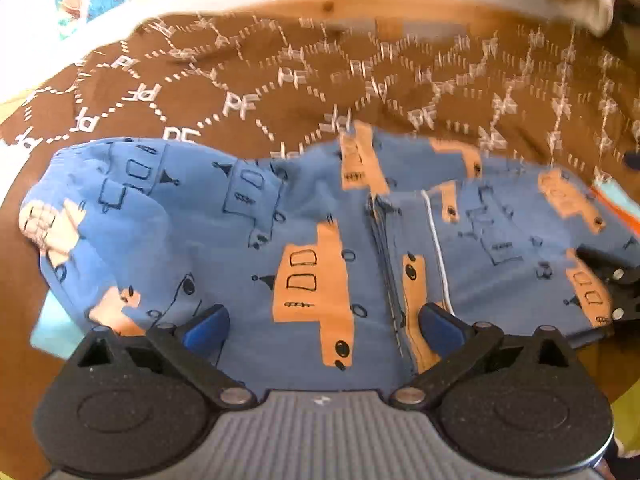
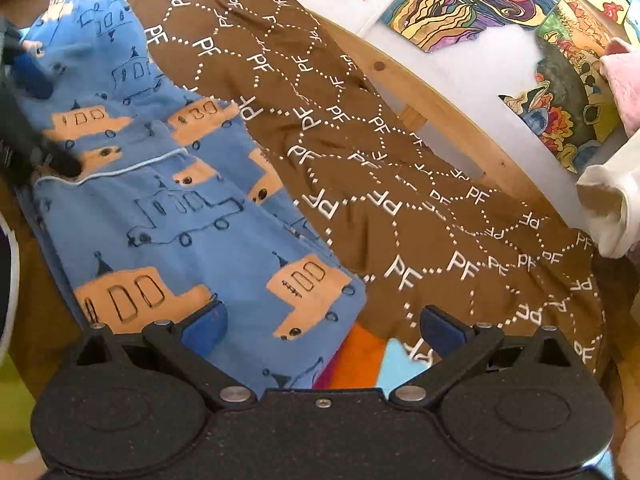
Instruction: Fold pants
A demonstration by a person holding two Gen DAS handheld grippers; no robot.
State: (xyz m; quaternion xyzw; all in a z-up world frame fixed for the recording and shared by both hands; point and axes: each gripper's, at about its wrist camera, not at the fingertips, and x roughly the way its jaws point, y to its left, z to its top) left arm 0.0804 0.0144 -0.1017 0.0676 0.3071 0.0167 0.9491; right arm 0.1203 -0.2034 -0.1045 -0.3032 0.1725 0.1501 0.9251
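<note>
Blue pants with orange truck prints point(image 1: 320, 240) lie folded in a long strip on a brown patterned cloth point(image 1: 280, 80). A white drawstring point(image 1: 436, 248) runs across them. My left gripper point(image 1: 324, 324) is open just above the middle of the pants, near a seam. My right gripper point(image 2: 324, 324) is open over the near end of the pants point(image 2: 180, 208), its left pad above the fabric and its right pad above the brown cloth point(image 2: 400, 184). The right gripper's fingers point(image 1: 616, 280) show at the right edge of the left wrist view. The left gripper's fingers point(image 2: 28, 80) show at the far left of the right wrist view.
A wooden rail point(image 2: 440, 120) and a white wall with colourful pictures point(image 2: 500, 4) border the far side. White and pink clothes point(image 2: 612, 208) hang at the right. An orange and light-blue item point(image 2: 372, 360) lies under the pants' near end.
</note>
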